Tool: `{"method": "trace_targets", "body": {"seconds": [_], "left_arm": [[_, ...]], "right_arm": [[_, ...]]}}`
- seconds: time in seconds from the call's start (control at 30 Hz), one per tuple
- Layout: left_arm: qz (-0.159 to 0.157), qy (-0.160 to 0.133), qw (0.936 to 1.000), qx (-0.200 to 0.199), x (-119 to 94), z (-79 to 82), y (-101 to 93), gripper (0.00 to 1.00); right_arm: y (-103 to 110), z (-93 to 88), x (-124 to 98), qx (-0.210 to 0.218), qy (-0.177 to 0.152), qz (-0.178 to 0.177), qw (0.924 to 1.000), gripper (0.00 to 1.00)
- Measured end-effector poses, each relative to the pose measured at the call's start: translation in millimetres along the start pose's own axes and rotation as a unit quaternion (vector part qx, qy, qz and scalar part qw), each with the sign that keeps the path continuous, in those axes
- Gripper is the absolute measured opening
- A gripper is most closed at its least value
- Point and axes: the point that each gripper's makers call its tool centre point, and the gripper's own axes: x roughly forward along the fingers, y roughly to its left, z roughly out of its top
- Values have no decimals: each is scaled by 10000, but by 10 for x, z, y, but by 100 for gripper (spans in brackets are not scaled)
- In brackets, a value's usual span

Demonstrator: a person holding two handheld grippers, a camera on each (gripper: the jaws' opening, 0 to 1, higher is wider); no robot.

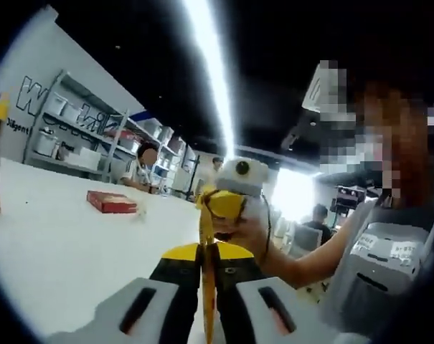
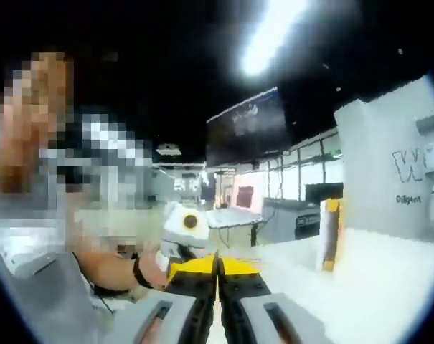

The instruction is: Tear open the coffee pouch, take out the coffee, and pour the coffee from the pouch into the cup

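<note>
Left gripper view has a white table (image 1: 52,251) running across its lower half; a red box (image 1: 112,202) lies on it far to the left of the left gripper (image 1: 208,287). That gripper's jaws are clenched on a thin yellow coffee pouch (image 1: 206,244), held edge-on above the table. Beyond the pouch, the right gripper (image 1: 227,204) grasps its far end. Right gripper view looks along the right gripper (image 2: 217,276), jaws pressed together on yellow pouch edge.
</note>
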Motion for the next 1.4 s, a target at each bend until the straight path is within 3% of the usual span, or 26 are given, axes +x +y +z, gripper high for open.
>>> {"method": "trace_targets", "body": {"seconds": [0.07,0.1,0.23,0.33,0.4,0.43,0.47,0.5,0.57,0.6,0.67,0.73,0.83,0.9,1.0,1.07,1.17,1.23,1.37,1.4], "left_arm": [[-43,8,9999,-102,-12,1,-8,9],[-29,36,9999,-92,-9,-9,-17,9],[178,81,9998,-6,-4,-15,31,9],[281,69,9996,-47,-4,2,81,9],[328,98,9994,-56,-1,2,102,9],[346,182,9992,-57,5,-17,110,9],[420,257,9988,-10,8,-43,131,9],[464,333,9984,40,11,-71,140,9],[448,325,9984,80,6,-78,141,9],[394,233,9988,161,9,-59,133,9],[508,11,9964,683,24,-3,187,10],[398,-133,9967,698,22,6,164,14],[257,-258,9978,547,9,36,142,24],[289,-239,9976,590,7,31,151,23],[335,-268,9959,792,-14,38,170,22],[239,-335,9946,955,-24,44,143,22],[188,-359,9934,1075,-46,34,120,22],[197,-302,9922,1190,-50,17,136,22],[119,-224,9907,1338,-54,-18,138,22],[98,-205,9908,1338,-53,-31,139,22]], "right_arm": [[39,1,3,-1064,186,-198,9940,2],[48,-32,11,-1629,407,-324,9853,2],[10,-86,34,-2796,847,-713,9537,1],[-7,-93,42,-3676,1092,-1007,9180,1],[21,-131,56,-4520,1347,-1130,8745,1],[42,-165,68,-4790,1456,-1110,8585,1],[41,-205,68,-4918,1519,-1126,8499,1],[47,-236,67,-4859,1517,-1099,8537,1],[14,-219,39,-3844,1209,-1021,9095,1],[-21,-182,13,-3271,1020,-1012,9340,1],[-103,-142,-40,-2257,826,-941,9661,1],[-132,-78,-65,-1619,582,-829,9816,1],[-122,-44,-86,-1118,426,-612,9909,1],[-47,-36,-75,-519,280,-298,9978,1],[33,9,-75,429,-75,162,9989,1],[84,29,-77,1156,-274,554,9914,1],[116,-2,-60,2332,-434,982,9665,1],[160,-52,-46,2985,-433,1306,9444,1],[260,-122,-30,3548,-441,1728,9178,1],[257,-130,-28,3573,-463,1724,9168,1]]}}
